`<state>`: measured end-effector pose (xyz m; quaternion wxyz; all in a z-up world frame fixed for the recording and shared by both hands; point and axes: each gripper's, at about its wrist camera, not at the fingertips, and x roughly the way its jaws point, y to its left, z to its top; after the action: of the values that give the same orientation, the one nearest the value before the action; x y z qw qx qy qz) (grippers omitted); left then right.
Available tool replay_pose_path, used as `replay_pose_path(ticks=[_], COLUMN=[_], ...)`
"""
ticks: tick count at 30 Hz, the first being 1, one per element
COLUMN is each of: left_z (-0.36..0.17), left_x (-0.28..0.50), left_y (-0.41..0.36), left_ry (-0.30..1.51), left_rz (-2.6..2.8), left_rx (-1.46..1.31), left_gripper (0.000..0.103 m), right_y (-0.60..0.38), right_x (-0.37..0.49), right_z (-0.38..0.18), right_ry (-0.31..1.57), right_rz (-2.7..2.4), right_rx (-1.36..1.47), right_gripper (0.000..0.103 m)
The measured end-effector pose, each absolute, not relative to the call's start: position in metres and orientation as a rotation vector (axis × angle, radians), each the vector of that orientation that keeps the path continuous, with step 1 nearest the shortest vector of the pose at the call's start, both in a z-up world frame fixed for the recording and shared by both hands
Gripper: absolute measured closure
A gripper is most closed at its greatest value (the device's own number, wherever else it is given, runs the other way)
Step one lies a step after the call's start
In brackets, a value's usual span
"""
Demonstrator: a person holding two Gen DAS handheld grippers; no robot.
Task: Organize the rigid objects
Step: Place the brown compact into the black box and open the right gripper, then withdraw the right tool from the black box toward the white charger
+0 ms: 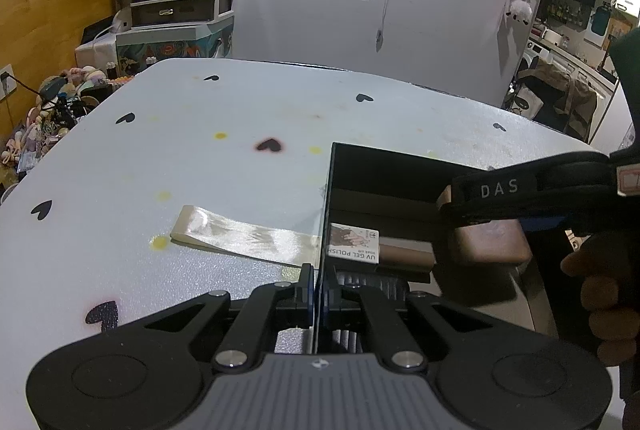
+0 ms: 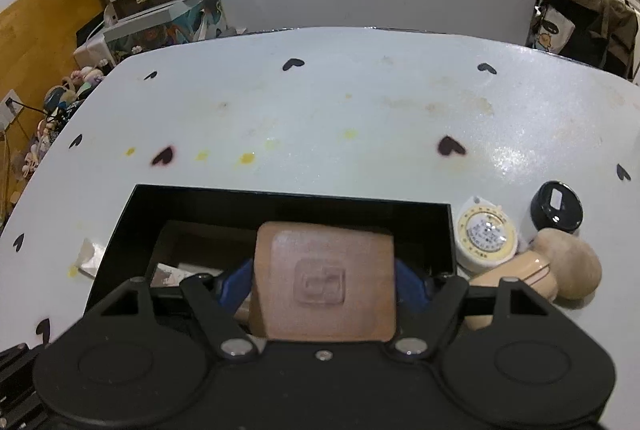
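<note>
- Step in hand, judged: lowering brown square flat block with embossed top (image 2: 324,280) into black open-top rectangular box (image 2: 288,200)
- Right gripper (image 2: 324,284) grasping brown block by its 2 side edges, blue pads (image 2: 408,280) pressed on both sides; block held above box interior, not yet resting on the bottom as far as can be told
- Left gripper (image 1: 319,294) clenched on thin left wall of box (image 1: 326,214), steadying it on white table with black heart prints (image 1: 200,158)
- To do well: keep block level, centre over free space, clear the small carton printed UV GEL POLISH (image 1: 354,244) already inside, release only once seated
- Right gripper pitched steeply down over box; left pitched down, lower and from box's side
- Person's fingers (image 1: 600,306) wrapped on right handle
- Still outside, right of box: white round tape measure (image 2: 486,232), black round lidded jar (image 2: 556,206), pale wooden mushroom-shaped piece (image 2: 560,266)
- Glossy cream flat strip (image 1: 244,236) lying left of box
</note>
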<state>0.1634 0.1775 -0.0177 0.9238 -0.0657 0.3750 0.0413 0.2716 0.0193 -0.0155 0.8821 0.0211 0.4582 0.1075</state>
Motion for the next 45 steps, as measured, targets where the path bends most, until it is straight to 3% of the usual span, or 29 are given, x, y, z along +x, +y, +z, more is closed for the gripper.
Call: replay_pose_path(ticks=[20,32,45], left_z=[-0.018,-0.019,-0.019], left_x=[0.163,0.162,0.162], left_y=[0.18,0.18,0.18], left_ry=[0.77,0.769,0.769], left_rz=[0.084,0.082,0.082], left_rx=[-0.14,-0.135,-0.135], left_gripper=[0.1,0.1,0.1], right_y=[-0.023,-0.055,-0.093], right_x=[0.22,0.17,0.149], right_z=[0.013,0.021,0.011], right_ry=[0.878,0.688,0.612], right_rz=[0.389,0.41,0.378], right_rx=[0.096,0.051,0.048], right_gripper=[0.023,0.003,0.001])
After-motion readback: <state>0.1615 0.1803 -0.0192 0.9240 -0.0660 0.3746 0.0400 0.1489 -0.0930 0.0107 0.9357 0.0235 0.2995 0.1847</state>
